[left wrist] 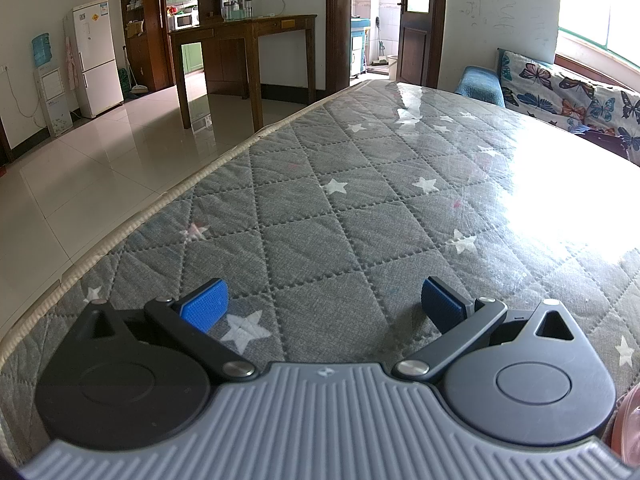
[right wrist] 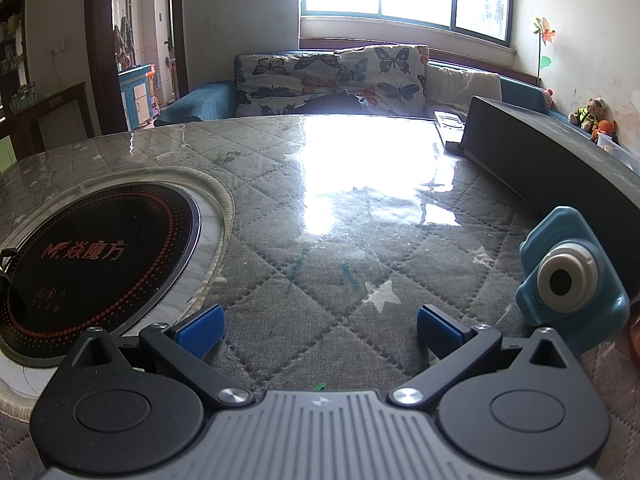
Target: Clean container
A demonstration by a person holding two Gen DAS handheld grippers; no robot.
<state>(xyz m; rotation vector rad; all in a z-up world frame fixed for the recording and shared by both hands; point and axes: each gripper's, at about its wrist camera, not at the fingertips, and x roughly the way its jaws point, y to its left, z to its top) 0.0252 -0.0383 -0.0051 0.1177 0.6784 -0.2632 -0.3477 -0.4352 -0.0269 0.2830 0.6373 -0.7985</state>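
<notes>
Both grippers, left [left wrist: 324, 306] and right [right wrist: 320, 332], hover over the table [right wrist: 280, 216] with jaws apart, empty. No container shows clearly, so they seem poised to reach.

Quilted star-print table [right wrist: 320, 280] carries blue toy camera [right wrist: 572, 280], dark box [right wrist: 552, 160]

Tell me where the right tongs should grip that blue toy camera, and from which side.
Probably across the blue toy camera's body, coming down from above. It stands upright on the table, lens facing the right tongs, so its flat front and back suit the open jaws. The round lens would likely slip.
</notes>
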